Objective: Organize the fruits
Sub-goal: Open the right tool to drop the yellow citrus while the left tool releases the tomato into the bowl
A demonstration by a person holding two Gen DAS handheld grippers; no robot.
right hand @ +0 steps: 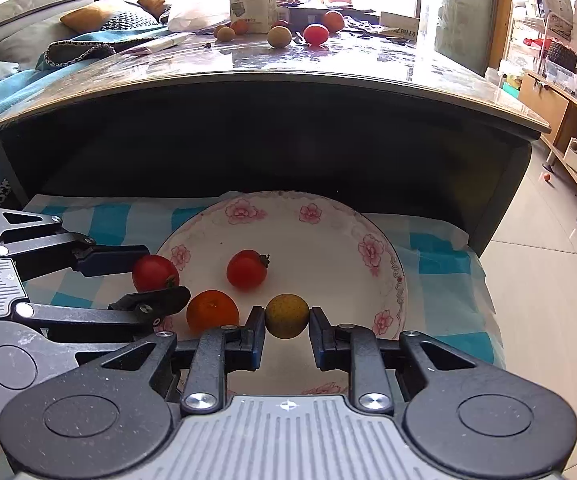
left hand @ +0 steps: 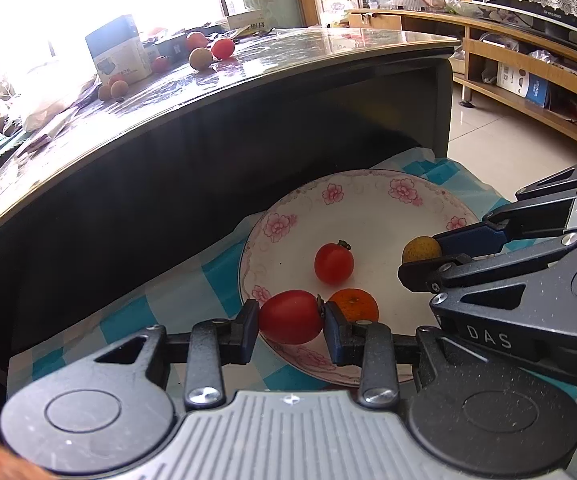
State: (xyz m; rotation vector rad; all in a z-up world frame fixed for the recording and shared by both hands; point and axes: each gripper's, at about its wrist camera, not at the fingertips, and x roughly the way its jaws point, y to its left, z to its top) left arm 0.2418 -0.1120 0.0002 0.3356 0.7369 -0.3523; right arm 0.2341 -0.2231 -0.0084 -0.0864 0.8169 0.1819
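Fruit is being gathered onto the floral plate (right hand: 384, 256), and each gripper carries one piece over it. Between the fingers of the left gripper (left hand: 291, 322) sits a red tomato (left hand: 291, 317), clamped at its two ends above the plate's near rim. The right gripper (right hand: 287, 322) pinches a small yellow-green fruit (right hand: 287, 316) by its sides, low over the plate. Just ahead of both sets of fingers lie a second tomato (right hand: 247, 269) and an orange (right hand: 212, 310), already on the plate. Holding low probably keeps a released fruit from rolling off. Far beyond the fingers, more fruit (right hand: 315, 34) waits on the glossy tabletop (right hand: 328, 64).
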